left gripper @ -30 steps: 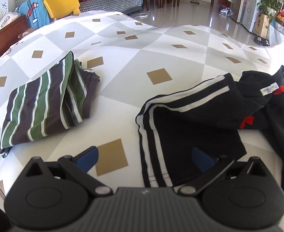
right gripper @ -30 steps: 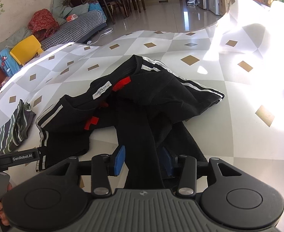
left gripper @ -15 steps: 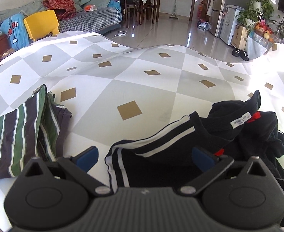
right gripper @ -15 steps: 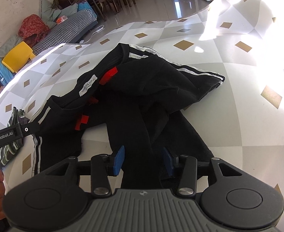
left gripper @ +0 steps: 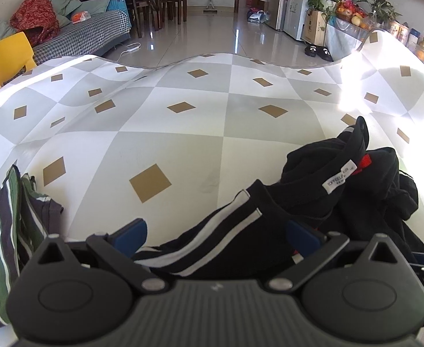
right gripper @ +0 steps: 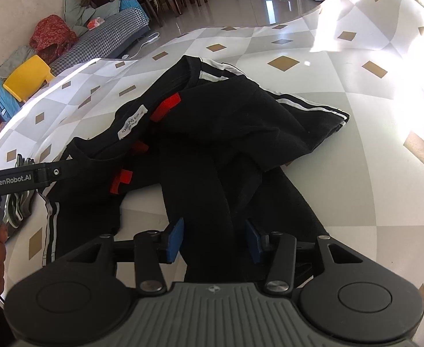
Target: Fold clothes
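Crumpled black pants (right gripper: 226, 133) with white side stripes, a white label and red tags lie on the checkered table; they also show in the left wrist view (left gripper: 327, 190). My left gripper (left gripper: 215, 237) is open, its blue pads on either side of a striped leg end. My right gripper (right gripper: 215, 240) is partly closed around a black leg that runs between its pads; the pads do not visibly pinch it. The left gripper also shows at the left edge of the right wrist view (right gripper: 24, 177).
A folded green-and-dark striped garment (left gripper: 1, 245) lies at the left of the table. The tablecloth (left gripper: 183, 133) has grey checks and tan diamonds. Beyond the table's far edge are a yellow chair (left gripper: 7, 55), a sofa and a tiled floor.
My left gripper has moved forward and low over the striped leg end, which now lies between its pads. My right gripper has crept forward along the black leg, jaws unchanged.
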Action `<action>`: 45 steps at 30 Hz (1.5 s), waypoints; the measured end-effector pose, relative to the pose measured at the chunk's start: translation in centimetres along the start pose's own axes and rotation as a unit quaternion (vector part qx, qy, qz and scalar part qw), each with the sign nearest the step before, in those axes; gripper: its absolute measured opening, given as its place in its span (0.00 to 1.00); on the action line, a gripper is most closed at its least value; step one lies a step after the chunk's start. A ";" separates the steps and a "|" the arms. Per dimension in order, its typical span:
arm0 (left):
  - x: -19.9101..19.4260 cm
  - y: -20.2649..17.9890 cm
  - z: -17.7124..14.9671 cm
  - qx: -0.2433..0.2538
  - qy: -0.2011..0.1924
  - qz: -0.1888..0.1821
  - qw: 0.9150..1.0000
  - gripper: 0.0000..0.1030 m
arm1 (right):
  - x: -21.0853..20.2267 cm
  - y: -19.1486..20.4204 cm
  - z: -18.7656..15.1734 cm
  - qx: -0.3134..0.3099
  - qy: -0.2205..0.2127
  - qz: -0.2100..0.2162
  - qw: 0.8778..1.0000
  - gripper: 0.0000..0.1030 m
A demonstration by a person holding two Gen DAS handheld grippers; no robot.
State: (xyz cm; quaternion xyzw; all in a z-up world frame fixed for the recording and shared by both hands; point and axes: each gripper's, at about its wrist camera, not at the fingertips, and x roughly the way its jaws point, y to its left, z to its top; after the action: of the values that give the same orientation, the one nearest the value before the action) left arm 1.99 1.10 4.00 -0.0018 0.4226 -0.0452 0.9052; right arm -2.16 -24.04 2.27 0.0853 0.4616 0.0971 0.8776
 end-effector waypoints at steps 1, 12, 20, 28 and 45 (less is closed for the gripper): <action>0.2 0.1 0.0 -0.003 0.002 -0.004 1.000 0.99 | 0.1 0.0 0.0 0.000 0.002 -0.001 1.000 0.45; 1.6 0.0 0.3 0.006 0.024 -0.037 0.999 0.52 | 0.8 0.3 0.1 -0.006 0.009 -0.006 1.000 0.48; 1.7 -0.4 0.7 0.033 0.037 -0.032 0.998 0.25 | 1.1 0.6 0.2 -0.013 0.007 -0.009 1.000 0.50; 1.0 -1.0 0.7 0.049 0.017 -0.017 0.998 0.08 | 1.3 1.0 0.0 -0.024 0.003 -0.015 1.000 0.51; 0.3 2.5 4.6 -0.028 -0.039 0.061 0.997 0.05 | 1.5 1.7 -0.3 -0.053 -0.002 -0.027 0.998 0.56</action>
State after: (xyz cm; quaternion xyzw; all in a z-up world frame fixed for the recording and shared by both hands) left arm 5.92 3.38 6.63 -0.0034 0.3877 0.0223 0.9215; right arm -1.74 -21.99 1.31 0.0266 0.4561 0.0973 0.8842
